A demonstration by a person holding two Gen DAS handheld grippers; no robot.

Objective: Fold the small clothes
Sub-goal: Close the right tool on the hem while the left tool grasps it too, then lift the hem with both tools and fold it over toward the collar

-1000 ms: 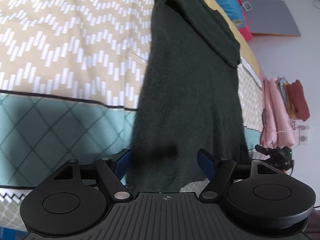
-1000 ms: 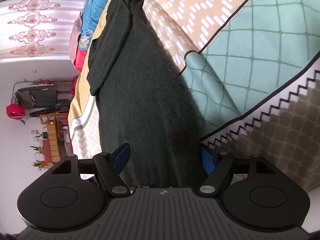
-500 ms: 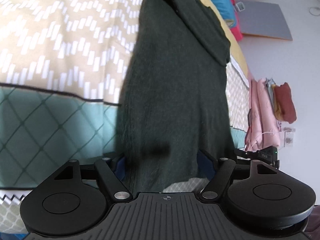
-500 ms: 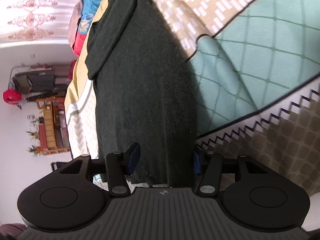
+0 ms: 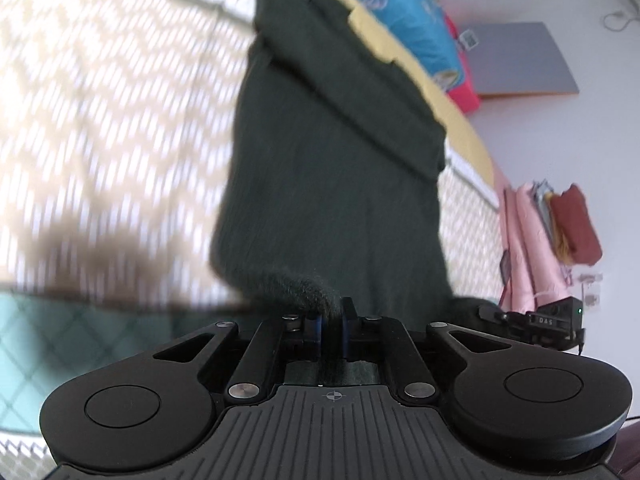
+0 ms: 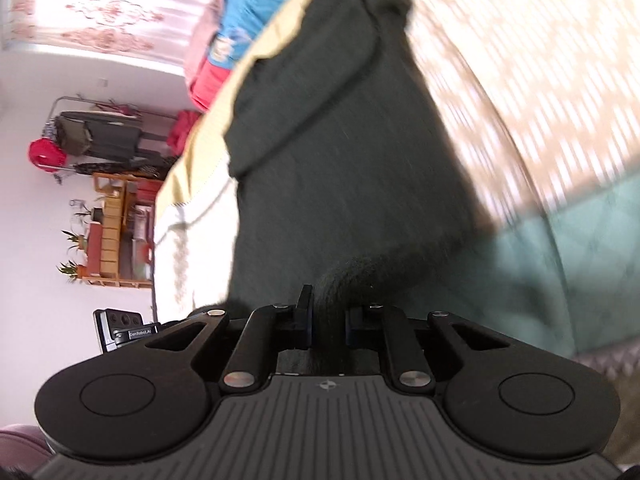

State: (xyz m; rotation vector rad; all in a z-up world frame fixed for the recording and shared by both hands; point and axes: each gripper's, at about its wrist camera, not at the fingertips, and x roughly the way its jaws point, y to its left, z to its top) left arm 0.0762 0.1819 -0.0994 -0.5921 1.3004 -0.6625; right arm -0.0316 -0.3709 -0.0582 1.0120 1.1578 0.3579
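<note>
Both sets of jaws, wide apart a second ago with the fabric lying slack between them, have since come together on the near hem of the dark green garment point(image 5: 332, 184), and the blurred bedding suggests the grippers are now in motion. Largest in view is the patterned bedspread point(image 5: 100, 120), with the garment stretched lengthwise on it, its far end folded over near the blue pillow point(image 5: 404, 12). Smaller still, the left gripper point(image 5: 331, 326) pinches a fuzzy bunch of hem, and the right gripper point(image 6: 328, 322) is clamped on the other corner, which rises in a ridge off the bed. With both corners held, the fold looks ready to begin: probably carrying the hem toward the far end.
</note>
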